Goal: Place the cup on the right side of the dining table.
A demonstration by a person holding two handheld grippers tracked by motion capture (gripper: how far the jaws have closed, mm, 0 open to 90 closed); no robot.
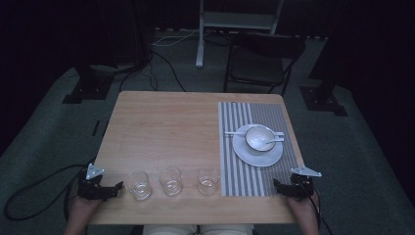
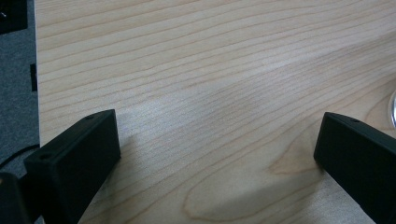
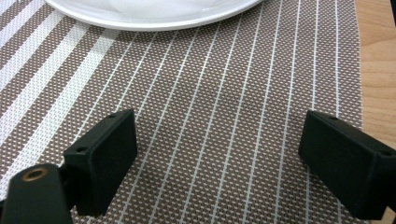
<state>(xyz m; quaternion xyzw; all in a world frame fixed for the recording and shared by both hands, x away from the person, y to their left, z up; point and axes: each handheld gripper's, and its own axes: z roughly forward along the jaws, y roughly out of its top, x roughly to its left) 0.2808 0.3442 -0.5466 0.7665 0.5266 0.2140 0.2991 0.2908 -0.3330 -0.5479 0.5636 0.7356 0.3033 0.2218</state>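
glasses (image 1: 172, 180) in row left of placemat (image 1: 241, 161) | bowl (image 1: 260, 137) on plate (image 1: 248, 153) on placemat

High view: fixed overhead, facing forward and down, far enough to take in the whole table (image 1: 166, 127)
Left gripper view: low, close over bare wood at the near left edge
Right gripper view: low, close over the striped placemat (image 3: 210, 116), plate (image 3: 154, 14) rim ahead; both shared with high view

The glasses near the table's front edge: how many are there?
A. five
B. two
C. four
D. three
D: the high view shows three glasses in a row on the bare wood, left of the striped mat.
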